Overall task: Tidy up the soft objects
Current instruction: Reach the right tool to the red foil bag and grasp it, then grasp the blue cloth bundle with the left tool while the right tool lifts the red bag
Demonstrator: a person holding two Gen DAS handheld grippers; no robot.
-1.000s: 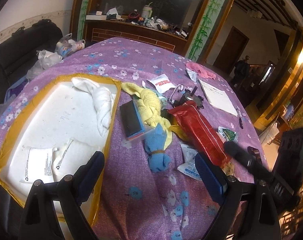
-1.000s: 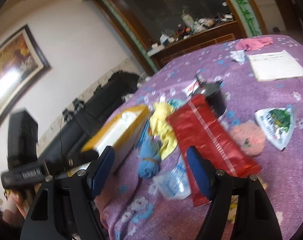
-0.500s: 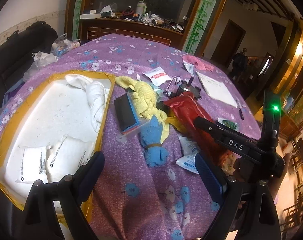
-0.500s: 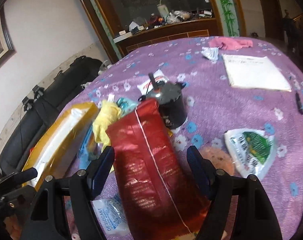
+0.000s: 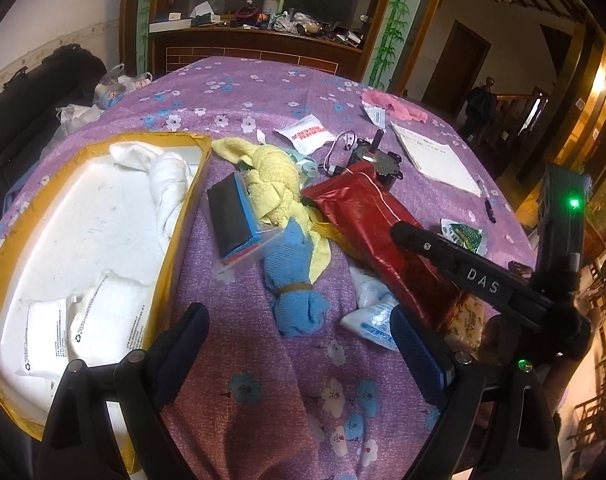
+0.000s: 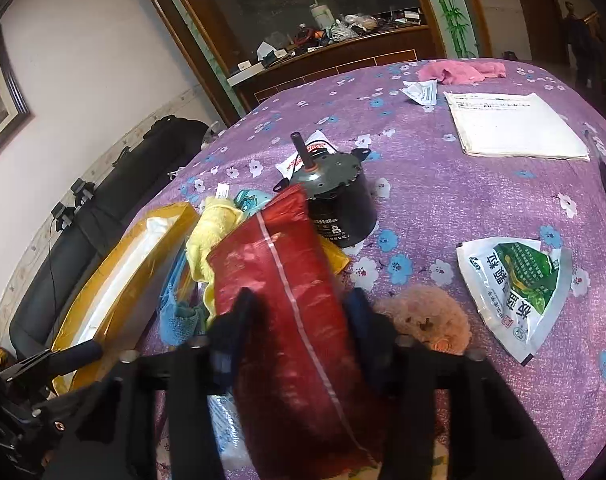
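My left gripper (image 5: pixel 297 320) hangs open over the purple tablecloth, just in front of a blue rolled cloth (image 5: pixel 293 280) bound with a rubber band. Behind the blue cloth lies a yellow towel (image 5: pixel 271 184). A white cloth (image 5: pixel 163 172) rests in the yellow-edged box (image 5: pixel 183 216) at the left. My right gripper (image 6: pixel 299 300) is closing on the red foil bag (image 6: pixel 279 280), with its fingers pressing on both sides of the bag. In the left wrist view one finger of the right gripper (image 5: pixel 463 272) lies across the red bag (image 5: pixel 367 216). A small pink plush (image 6: pixel 427 316) sits right of the bag.
A black motor (image 6: pixel 335 196) stands behind the red bag. A clear case (image 5: pixel 235 216) lies beside the yellow towel, and white packets (image 5: pixel 373 312) lie under the bag's near end. A green sachet (image 6: pixel 519 276), a paper pad (image 6: pixel 515 124) and a pink cloth (image 6: pixel 459 72) lie further right.
My right gripper swung over the red bag and its jaws came in against the bag's sides. The left gripper drifted a little lower and closer to the table, still open.
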